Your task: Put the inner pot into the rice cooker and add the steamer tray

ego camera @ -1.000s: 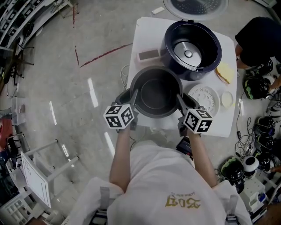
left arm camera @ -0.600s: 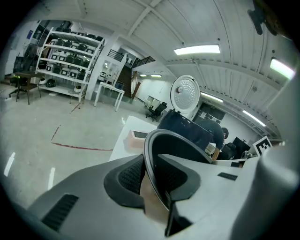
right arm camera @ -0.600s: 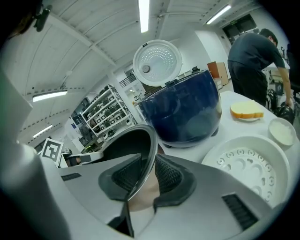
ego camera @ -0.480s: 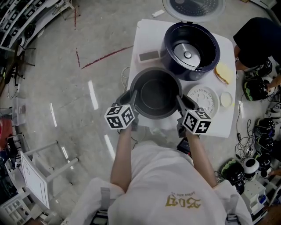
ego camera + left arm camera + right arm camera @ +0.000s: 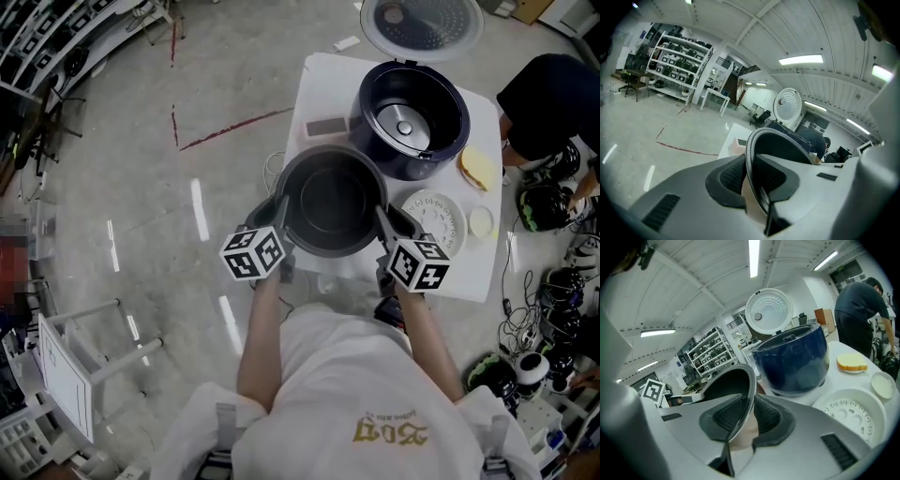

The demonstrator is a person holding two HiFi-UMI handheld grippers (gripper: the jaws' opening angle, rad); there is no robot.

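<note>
We grip the inner pot (image 5: 330,199) by its rim: left gripper (image 5: 283,210) and right gripper (image 5: 384,217) pinch opposite sides, and their jaws have just been closing on it. To its right the steamer tray (image 5: 437,214) lies on the white table (image 5: 469,272). The open rice cooker (image 5: 413,118) stands beyond.

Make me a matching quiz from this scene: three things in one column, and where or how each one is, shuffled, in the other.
1. inner pot
2. rice cooker
3. steamer tray

A. lies flat on the table, untouched
B. stands empty, lid open
C. held by its rim, in front of the cooker

Pairs: 1-C, 2-B, 3-A.
</note>
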